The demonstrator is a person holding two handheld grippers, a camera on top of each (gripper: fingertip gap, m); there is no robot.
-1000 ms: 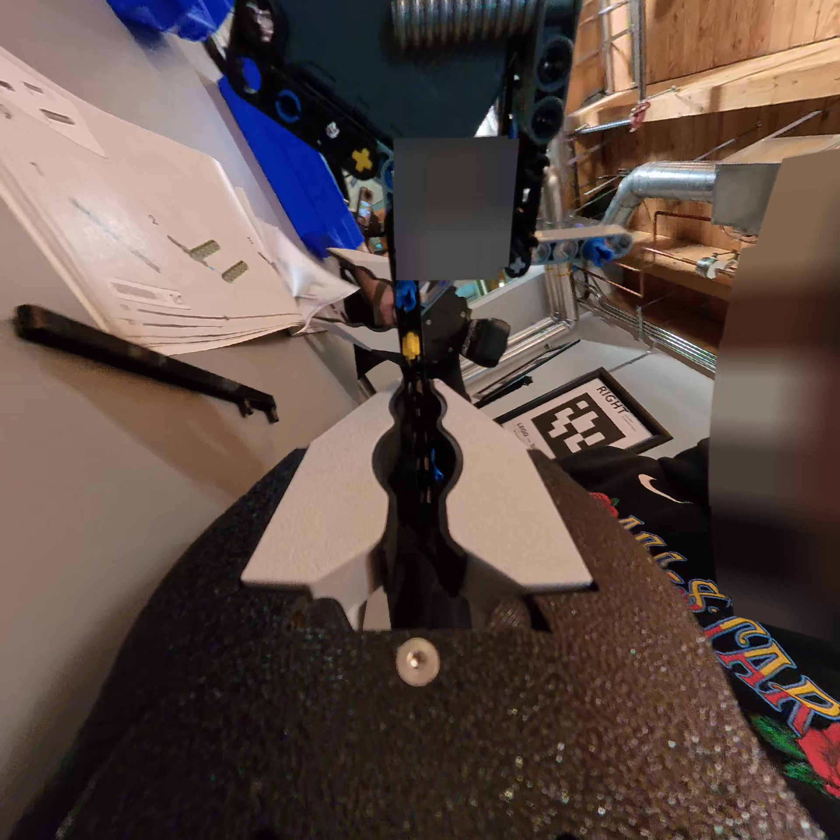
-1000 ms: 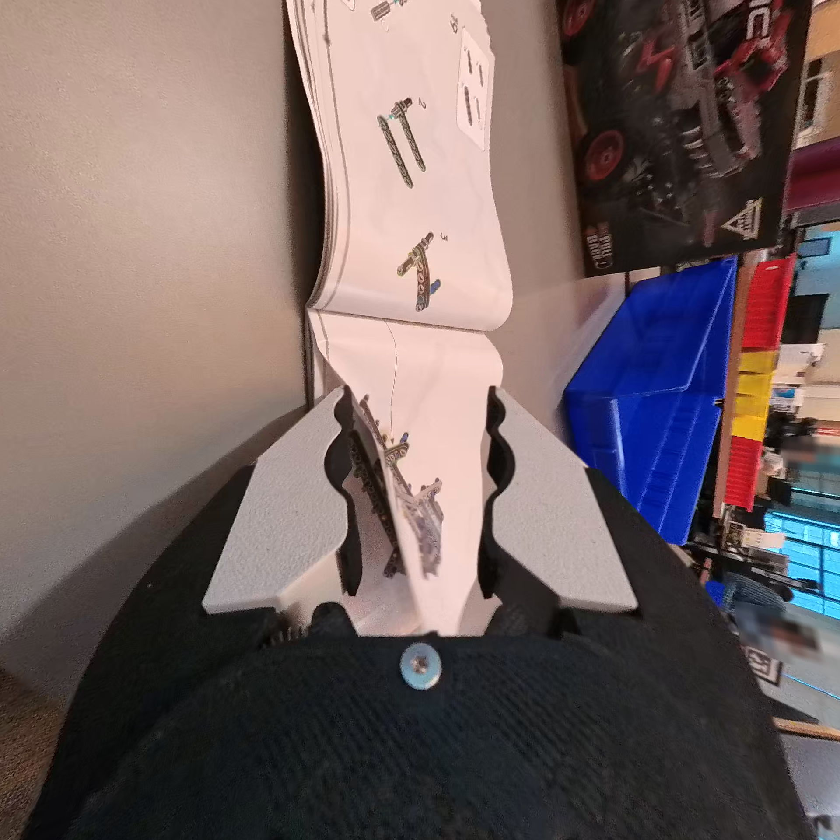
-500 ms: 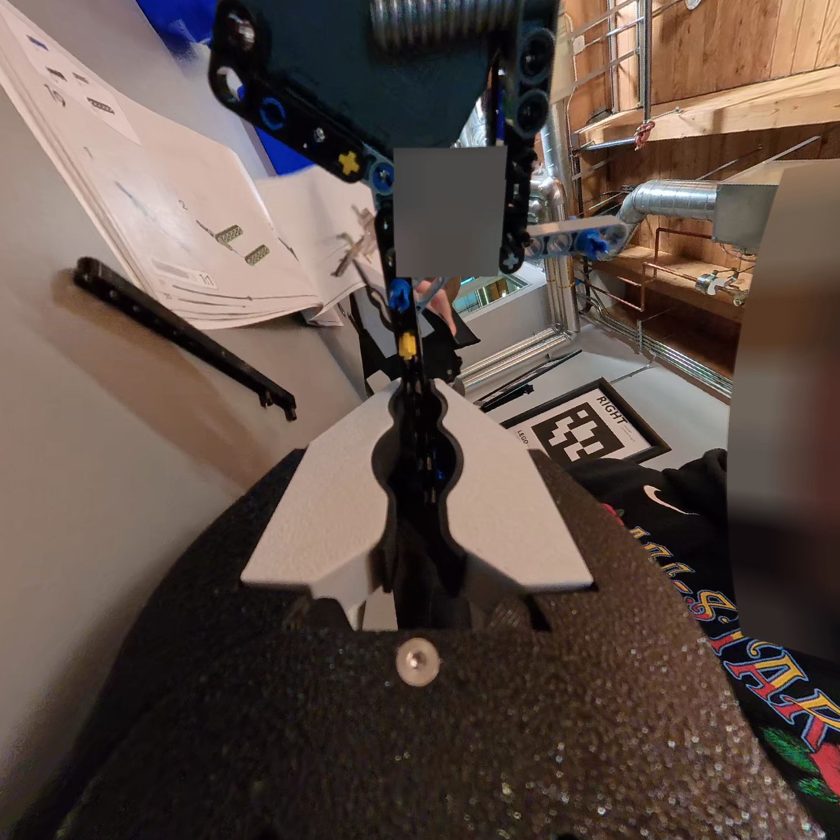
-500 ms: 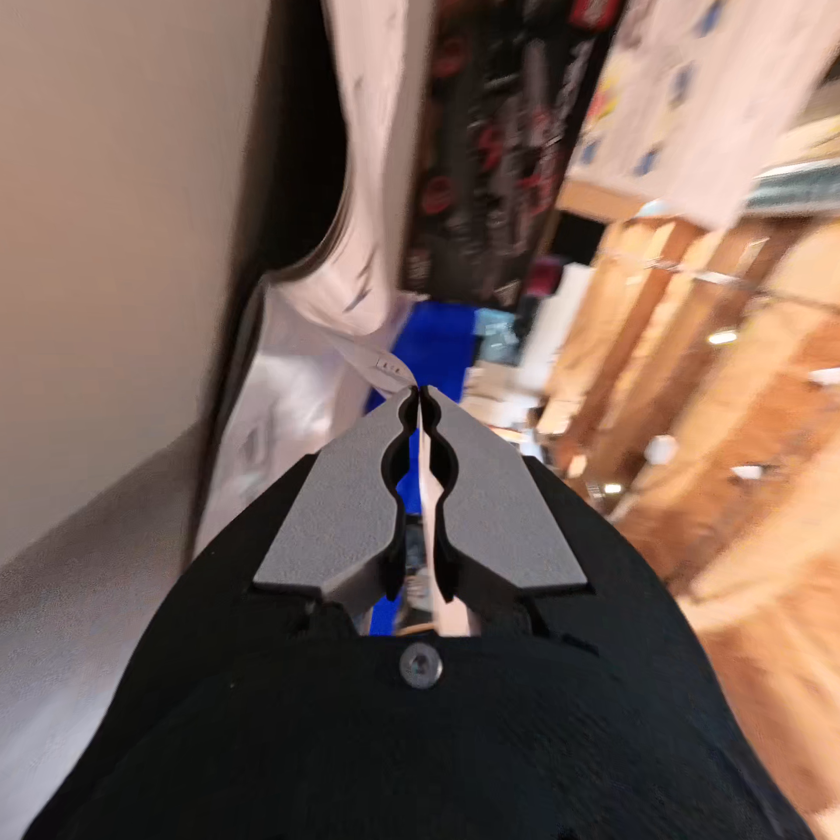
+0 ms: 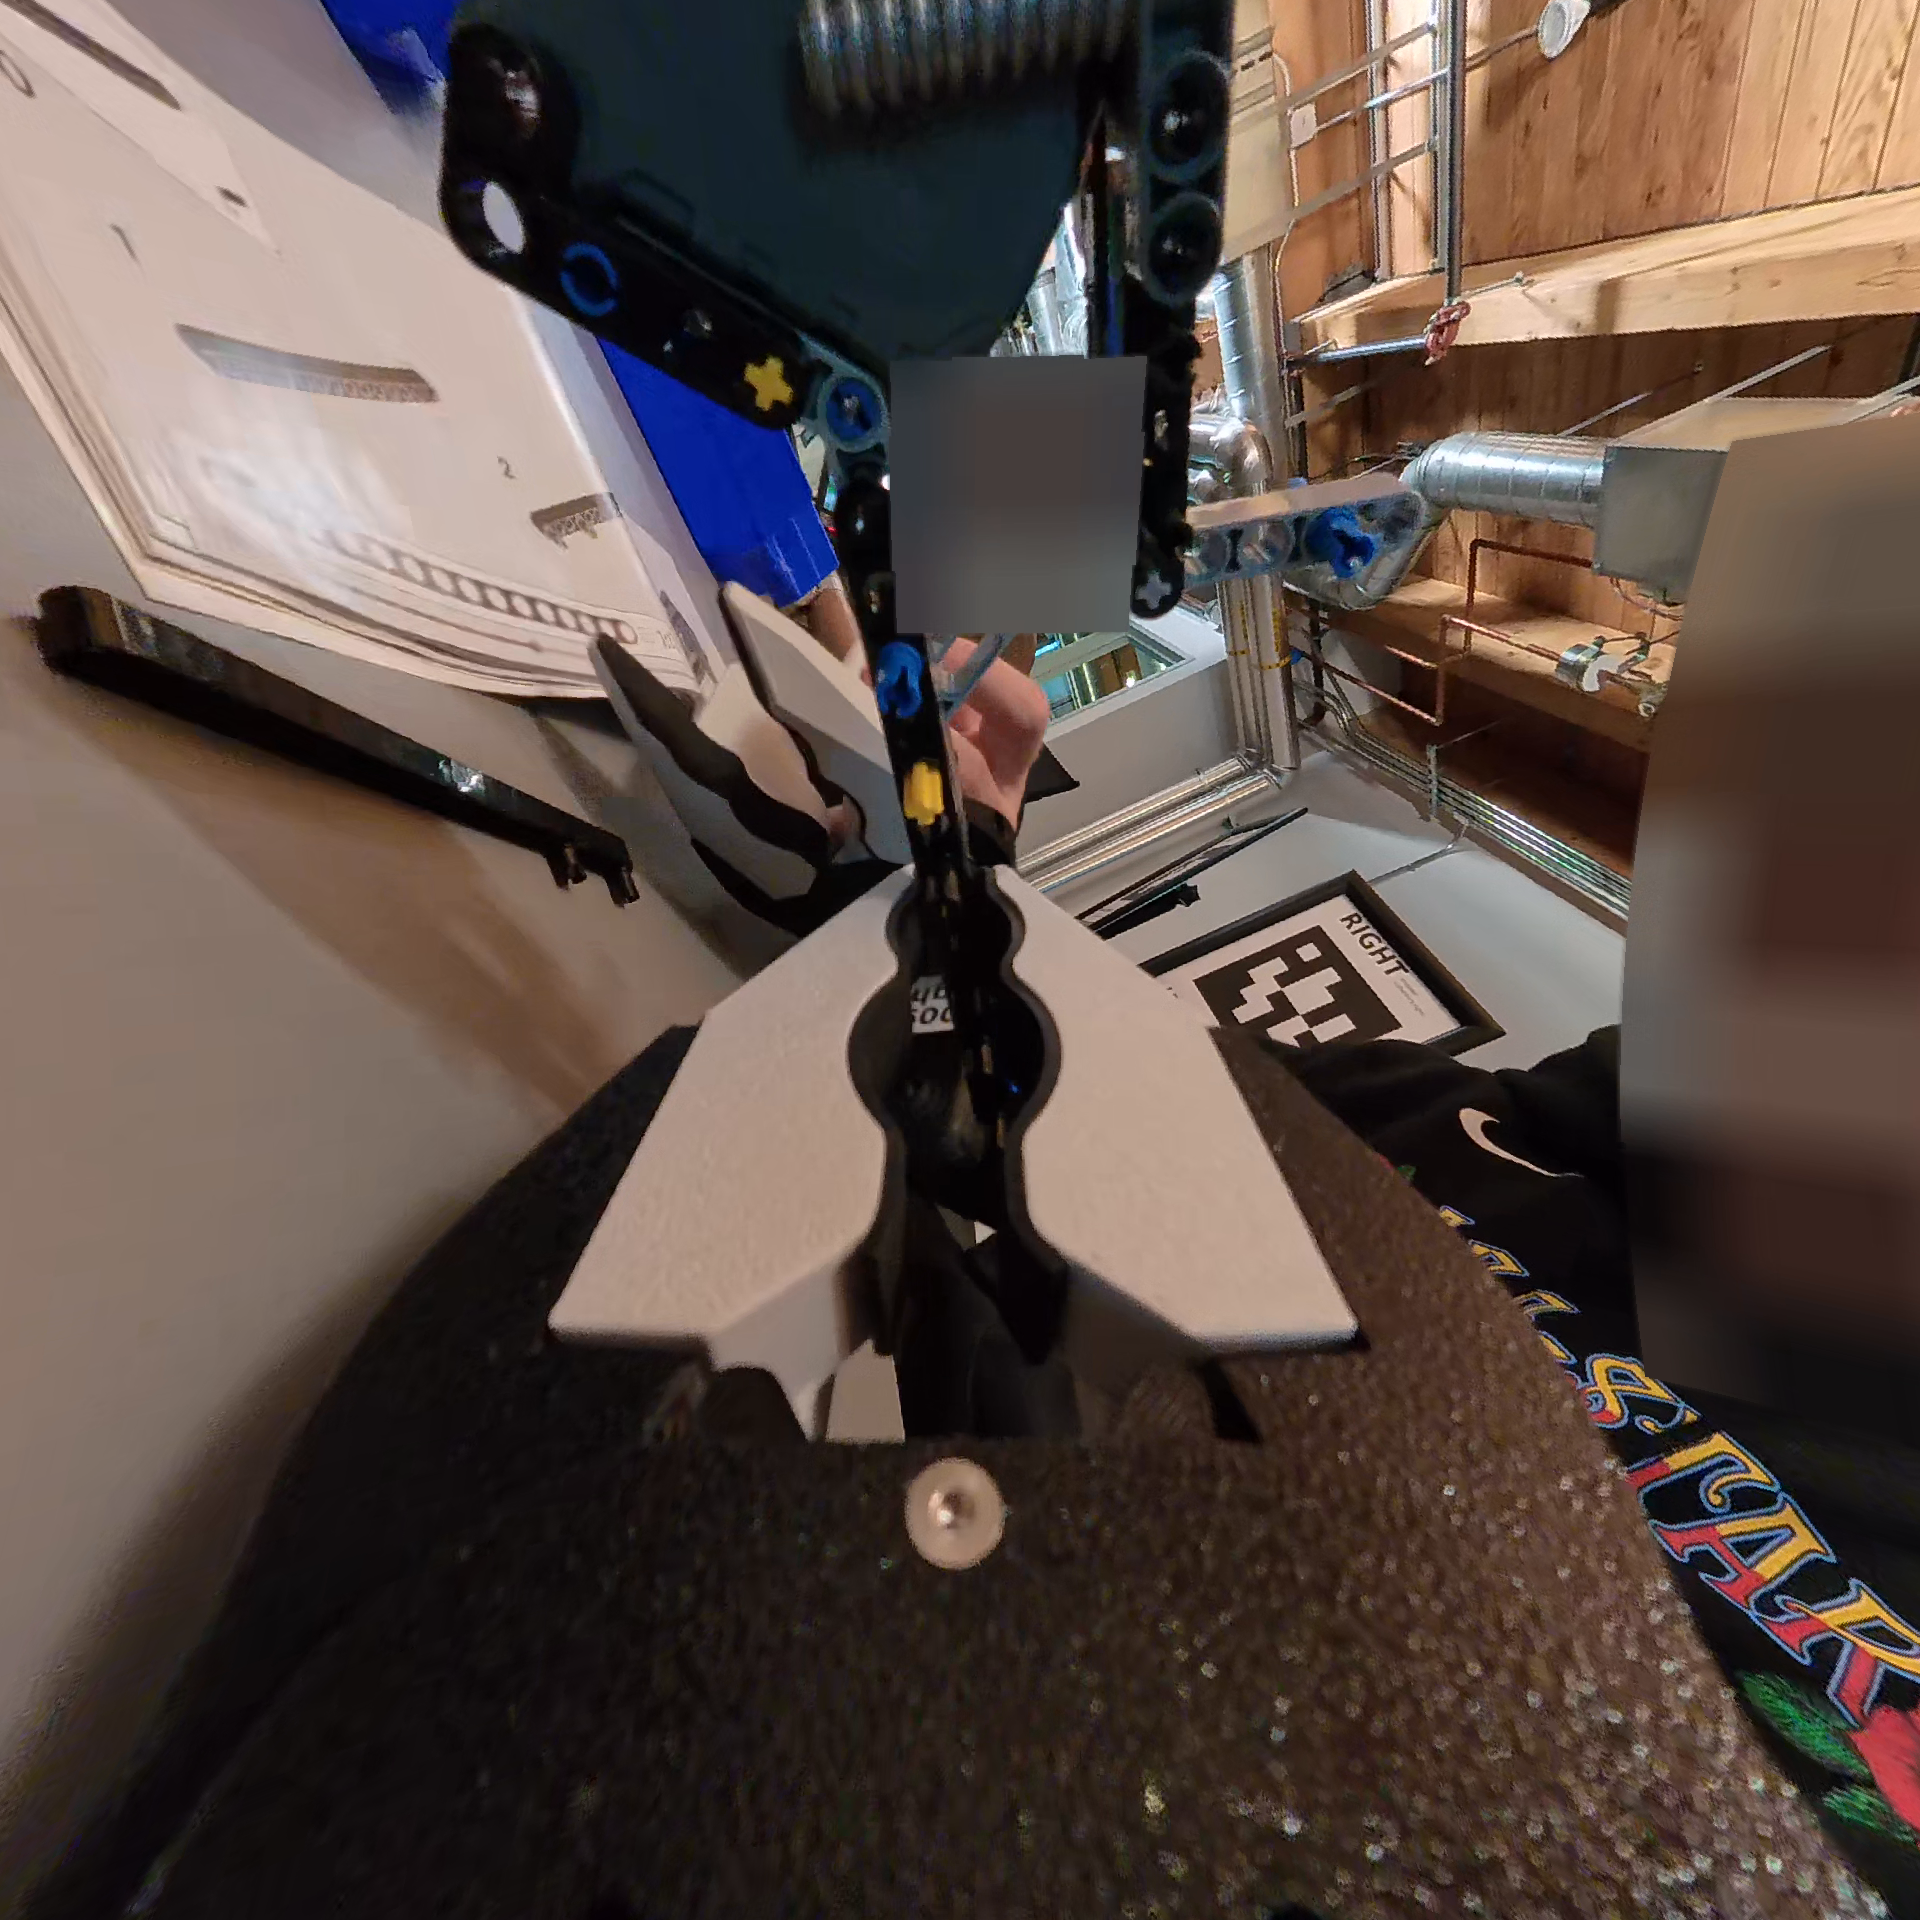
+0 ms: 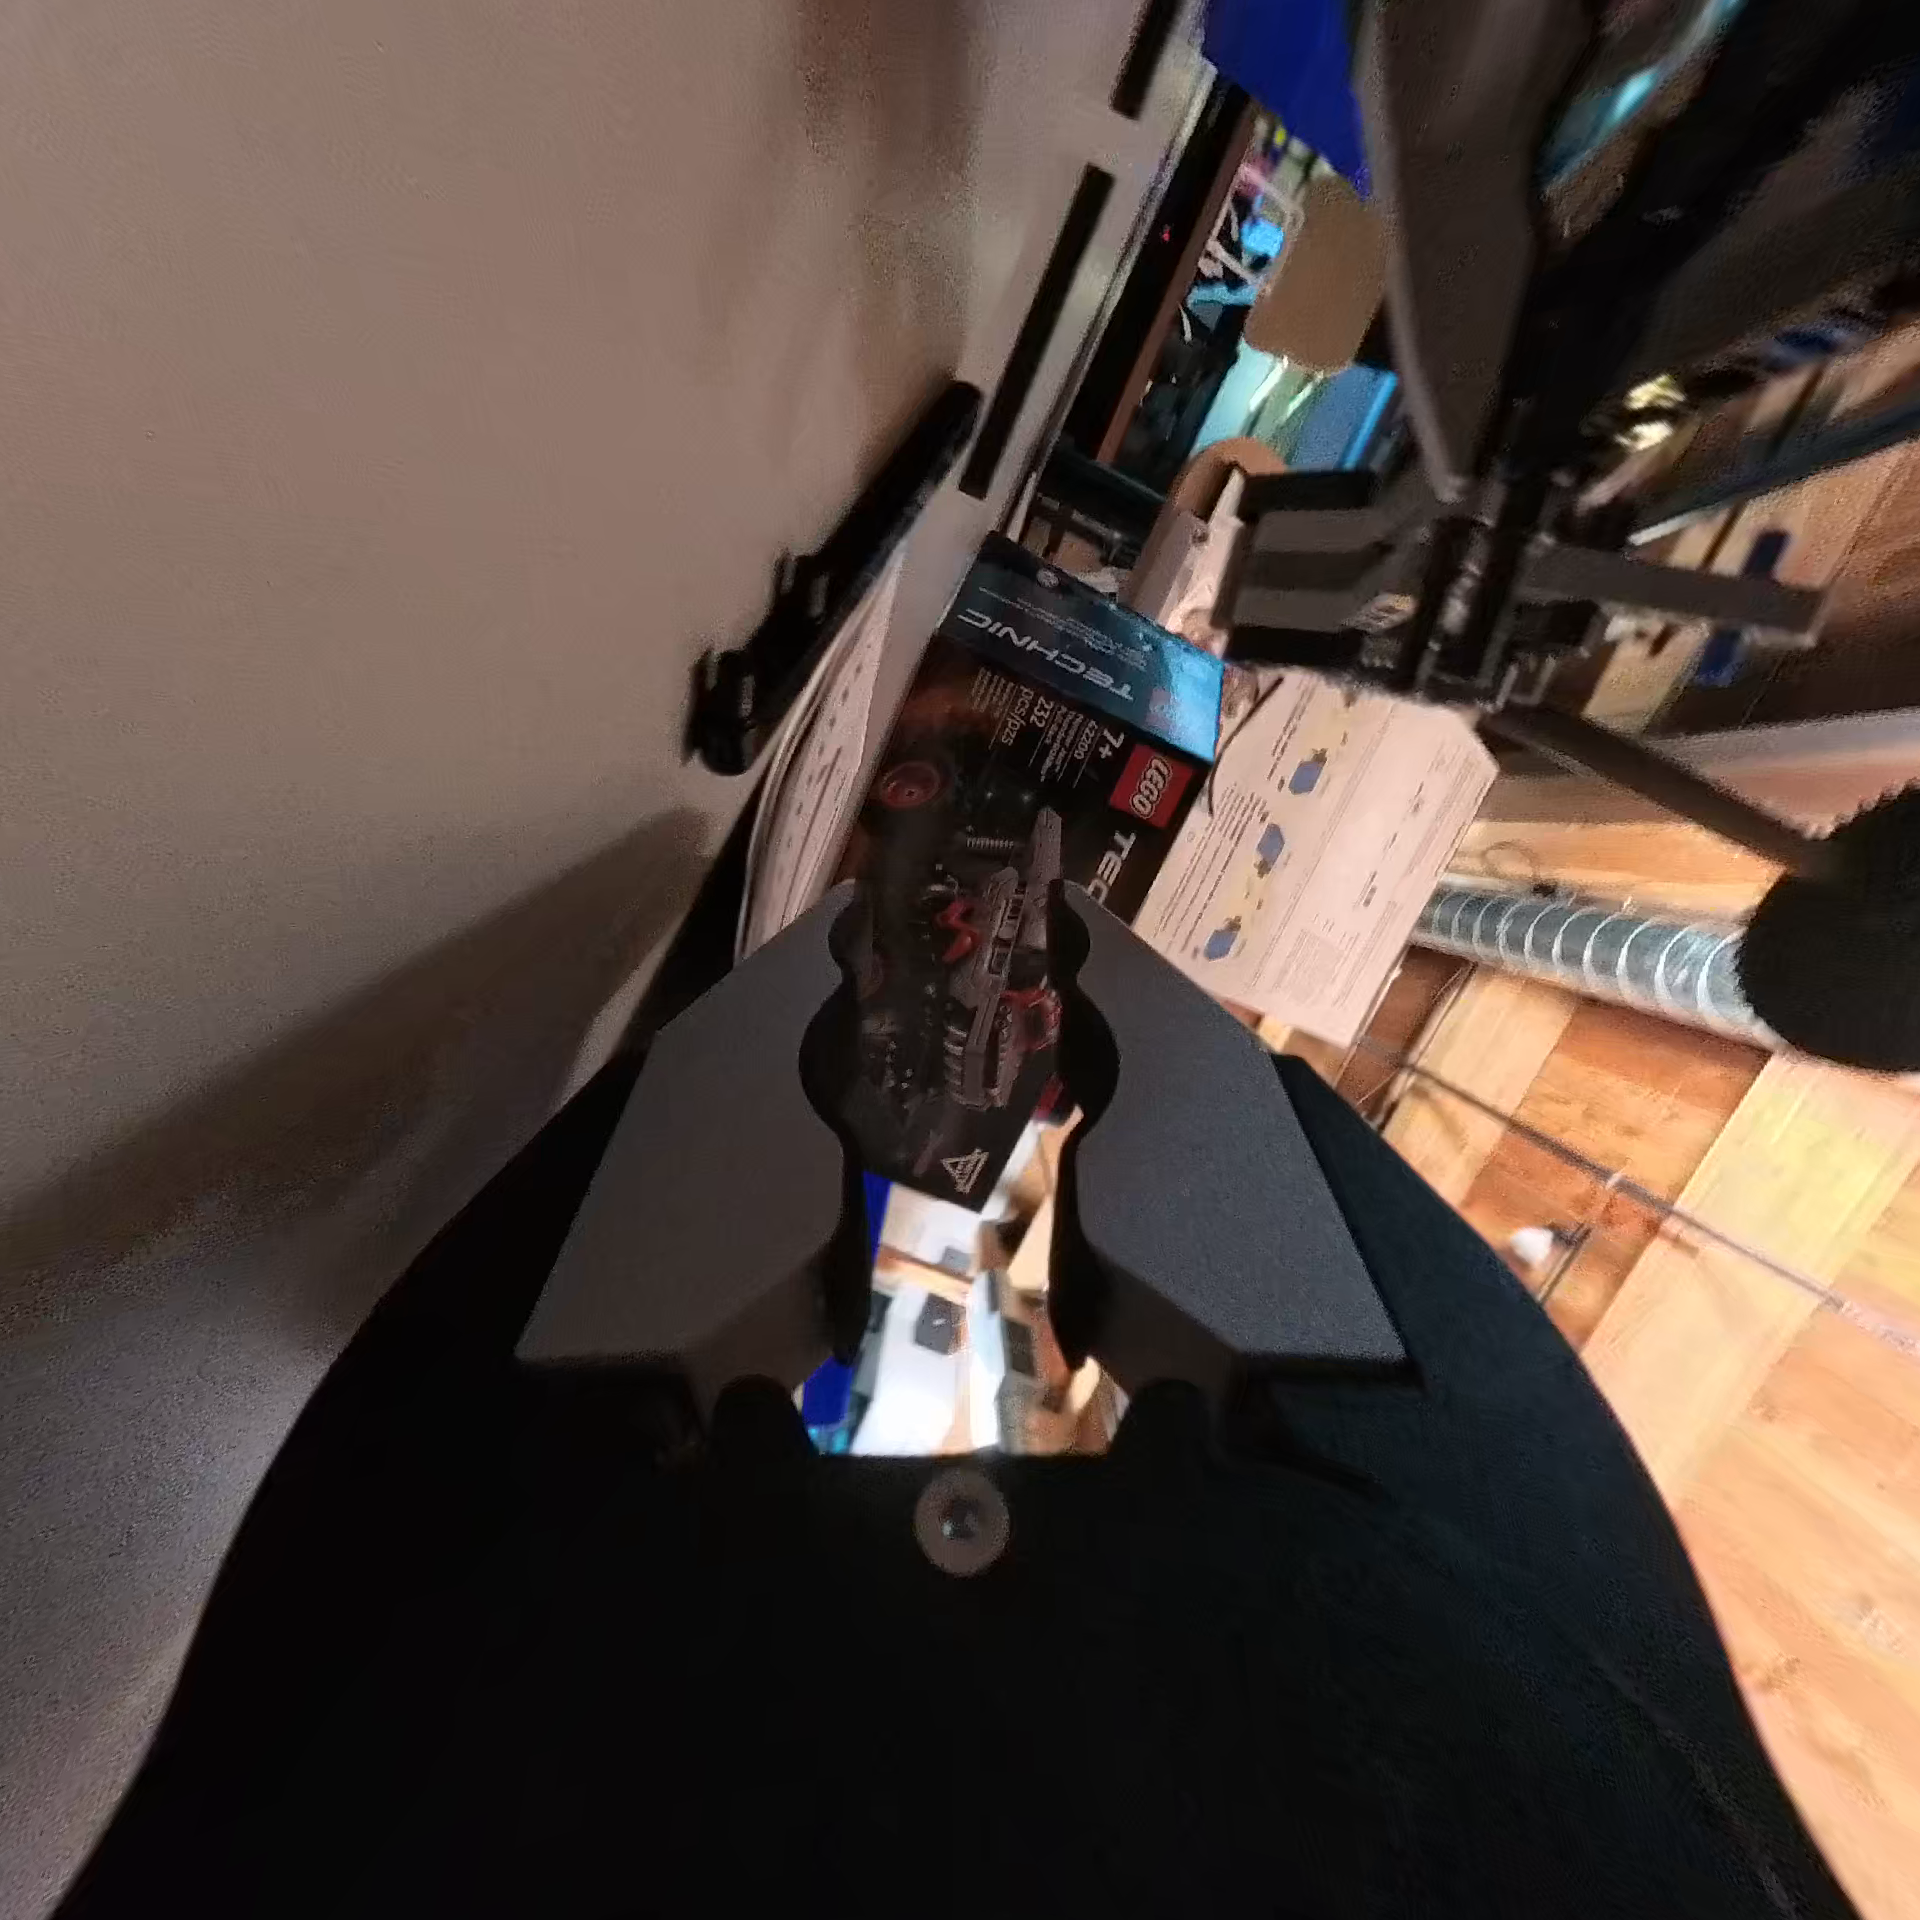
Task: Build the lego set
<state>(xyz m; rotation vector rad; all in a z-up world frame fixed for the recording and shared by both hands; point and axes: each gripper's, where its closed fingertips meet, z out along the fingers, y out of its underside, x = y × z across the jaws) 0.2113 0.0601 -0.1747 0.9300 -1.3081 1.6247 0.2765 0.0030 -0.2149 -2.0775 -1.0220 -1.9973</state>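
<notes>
- Right claw [image 6: 951, 997] has released the booklet page and now hangs empty, jaws apart.
- Left claw [image 5: 954, 997] grasps the black lego assembly [image 5: 914, 748].
- Next, probably: fetch the black beam [image 5: 312, 727] from the table [image 5: 260, 1039].

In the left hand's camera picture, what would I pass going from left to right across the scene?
Loose black beam → instruction booklet → right gripper → the held lego frame's black beam → grey beam with a blue pin → framed marker card → metal duct.
</notes>
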